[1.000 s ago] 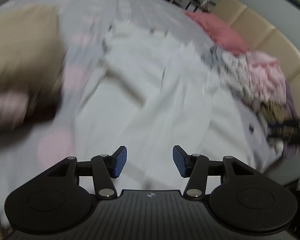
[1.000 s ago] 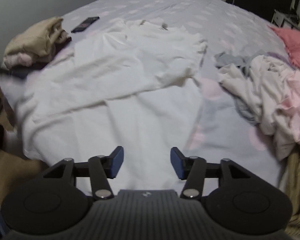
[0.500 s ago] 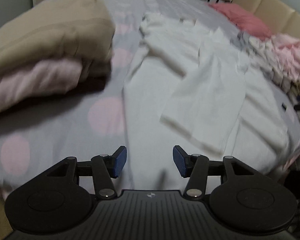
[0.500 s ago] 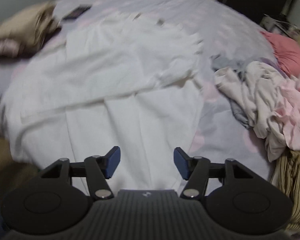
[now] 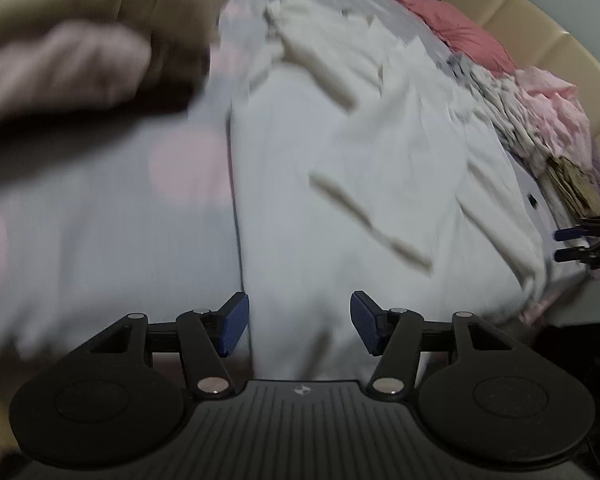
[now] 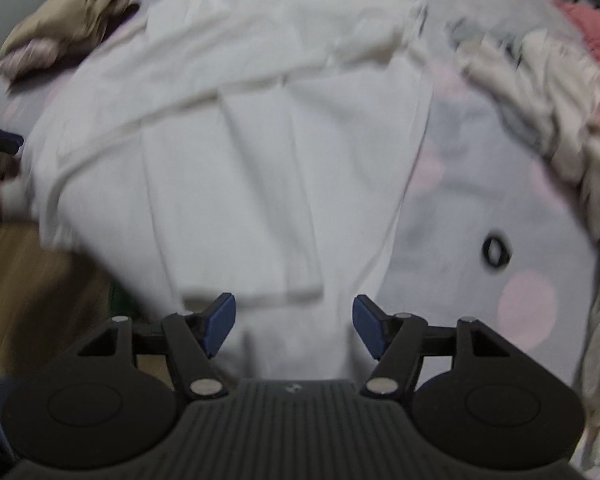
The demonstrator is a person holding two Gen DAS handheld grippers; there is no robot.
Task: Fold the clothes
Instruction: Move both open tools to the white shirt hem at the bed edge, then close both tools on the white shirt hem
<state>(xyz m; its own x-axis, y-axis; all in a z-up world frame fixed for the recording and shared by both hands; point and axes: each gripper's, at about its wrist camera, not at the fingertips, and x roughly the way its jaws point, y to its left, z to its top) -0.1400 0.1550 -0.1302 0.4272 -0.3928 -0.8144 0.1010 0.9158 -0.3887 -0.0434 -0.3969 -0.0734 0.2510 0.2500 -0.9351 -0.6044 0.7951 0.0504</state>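
Plainly, the white garment lies spread on the bed, its long axis running from the near edge toward the far side. The right gripper hangs over the garment's near hem, its jaws just opened wider with nothing between them. The left gripper hangs above the hem's left corner, where cloth meets sheet, jaws likewise just opened wider and empty. Both look about equally near, so the hem seems the likely grab.
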